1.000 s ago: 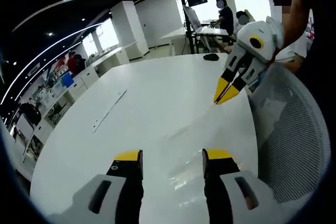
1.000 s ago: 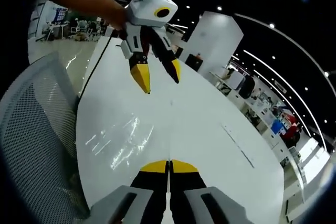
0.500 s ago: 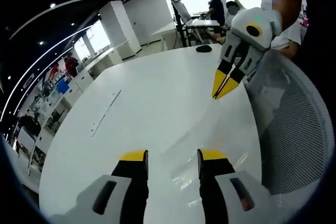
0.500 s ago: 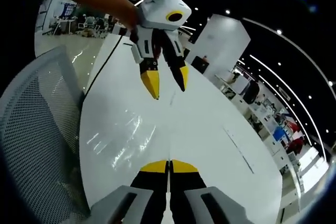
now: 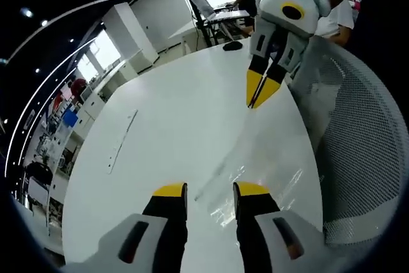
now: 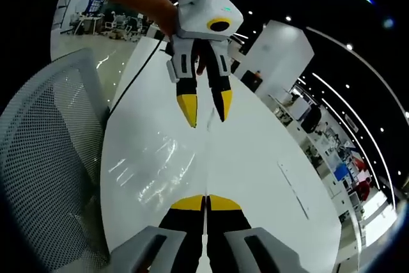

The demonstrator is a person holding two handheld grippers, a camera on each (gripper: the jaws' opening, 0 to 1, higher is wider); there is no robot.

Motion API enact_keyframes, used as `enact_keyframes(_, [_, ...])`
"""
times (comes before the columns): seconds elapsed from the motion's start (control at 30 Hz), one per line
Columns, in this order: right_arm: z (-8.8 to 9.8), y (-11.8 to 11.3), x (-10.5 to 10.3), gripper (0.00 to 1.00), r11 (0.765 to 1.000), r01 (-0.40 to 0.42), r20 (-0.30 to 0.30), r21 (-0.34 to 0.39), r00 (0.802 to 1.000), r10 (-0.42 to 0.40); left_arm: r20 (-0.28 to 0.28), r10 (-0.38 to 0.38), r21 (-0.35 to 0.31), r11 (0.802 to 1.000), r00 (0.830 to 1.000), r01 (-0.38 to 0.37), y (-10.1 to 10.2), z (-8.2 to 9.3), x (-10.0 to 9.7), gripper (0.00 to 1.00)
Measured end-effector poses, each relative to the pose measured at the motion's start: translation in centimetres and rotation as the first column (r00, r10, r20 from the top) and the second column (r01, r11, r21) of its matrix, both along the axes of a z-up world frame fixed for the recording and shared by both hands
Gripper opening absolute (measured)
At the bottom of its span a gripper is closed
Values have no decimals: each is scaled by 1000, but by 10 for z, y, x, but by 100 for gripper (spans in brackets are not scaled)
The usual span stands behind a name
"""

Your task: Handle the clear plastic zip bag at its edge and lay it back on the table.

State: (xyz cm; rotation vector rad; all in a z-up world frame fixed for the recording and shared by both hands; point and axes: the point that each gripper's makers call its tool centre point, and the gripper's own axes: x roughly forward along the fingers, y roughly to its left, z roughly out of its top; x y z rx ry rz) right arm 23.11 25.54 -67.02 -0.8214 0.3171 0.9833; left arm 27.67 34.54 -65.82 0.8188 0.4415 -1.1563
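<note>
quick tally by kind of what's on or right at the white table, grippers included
grippers: 2, left gripper and right gripper
clear plastic zip bag: 1
white mesh chair: 1
dark mouse-like thing at the far edge: 1
white table: 1
total: 6

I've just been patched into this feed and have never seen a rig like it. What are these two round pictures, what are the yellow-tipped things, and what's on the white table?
No robot arm here: a person holds a two-jaw gripper in each hand, and a fisheye camera rides on each, looking along its jaws.

In the left gripper view, the left gripper rises from the bottom, jaws apart. The right gripper enters from above, jaws together.

The right gripper view looks the opposite way: its own gripper is at the bottom, shut, and the left gripper hangs ahead, open.

On the white table lies the clear plastic zip bag, showing mostly as glare and creases. Whether the shut jaws pinch its edge, I cannot tell. A mesh chair stands beside the table.
</note>
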Motion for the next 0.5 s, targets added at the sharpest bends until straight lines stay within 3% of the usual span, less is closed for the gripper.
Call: enact_keyframes(0.5, [-3,4,-7,0,998,-59,3,-36,998,59,28,-79,90,993,996,77,1,-12,-11,15])
